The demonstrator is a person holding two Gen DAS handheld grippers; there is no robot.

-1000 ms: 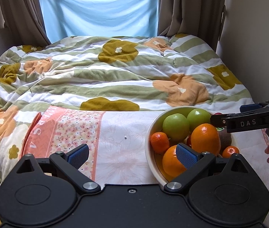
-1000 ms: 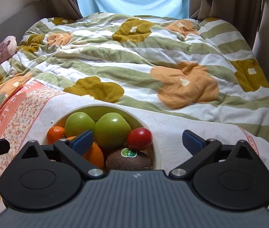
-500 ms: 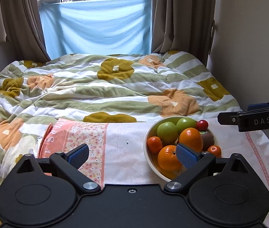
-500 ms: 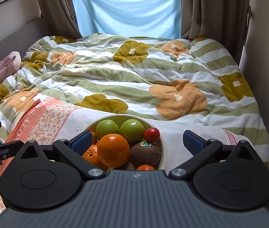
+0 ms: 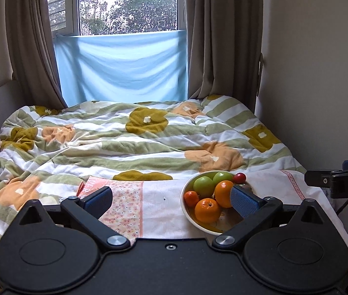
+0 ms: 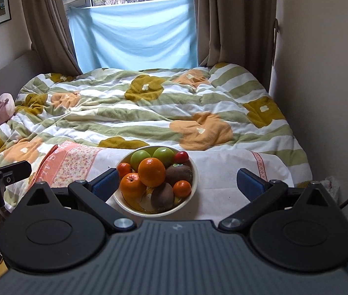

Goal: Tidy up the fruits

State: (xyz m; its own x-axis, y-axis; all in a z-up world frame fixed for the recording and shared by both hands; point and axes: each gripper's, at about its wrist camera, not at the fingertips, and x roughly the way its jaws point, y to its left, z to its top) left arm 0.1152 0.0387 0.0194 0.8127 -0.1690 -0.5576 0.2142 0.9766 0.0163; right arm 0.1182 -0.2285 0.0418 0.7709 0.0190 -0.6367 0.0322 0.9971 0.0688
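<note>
Filling the bowl [image 6: 191, 191]: oranges [image 6: 151, 172], apples [image 6: 138, 158], kiwis [image 6: 162, 196].

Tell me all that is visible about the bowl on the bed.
The bowl is round and cream-white and looks like glazed ceramic; a yellowish pattern shows on its inner bottom. It stands upright on a white cloth with a pink floral border, spread over the striped quilt near the foot of the bed. It holds two green apples, two oranges, two mandarins, two kiwis and one small red fruit, piled loosely. Neither gripper touches it; both are open and held back from it.
</note>
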